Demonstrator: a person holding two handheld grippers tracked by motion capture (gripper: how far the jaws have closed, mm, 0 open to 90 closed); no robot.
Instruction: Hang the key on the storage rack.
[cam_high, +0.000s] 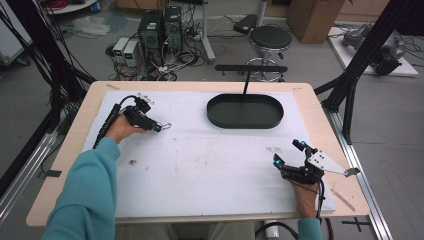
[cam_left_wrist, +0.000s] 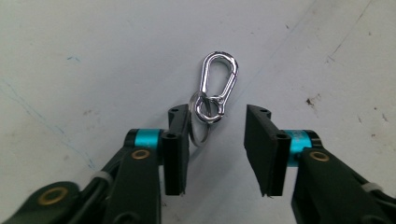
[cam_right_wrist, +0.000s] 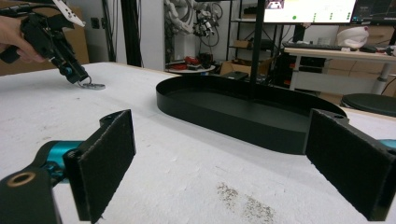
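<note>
Left claw (cam_left_wrist: 217, 135) stands part-open over the white foam-covered worktop (cam_high: 200, 165), well to the left of the black oval metal tray (cam_high: 245, 111). The shiny silver metal carabiner clip with its key ring (cam_left_wrist: 215, 88) lies flat on the worktop between the pads; the ring touches one pad, the other stands clear. Right claw (cam_high: 287, 152), near the tray's right end, is wide open and empty.

Beyond the wooden tabletop (cam_high: 70, 150) with its white mat (cam_high: 210, 165) we see a grey floor (cam_high: 395, 125), a black stool (cam_high: 270, 38), computer towers (cam_high: 160, 27) amid tangled cables, and a cardboard box (cam_high: 312, 17).
</note>
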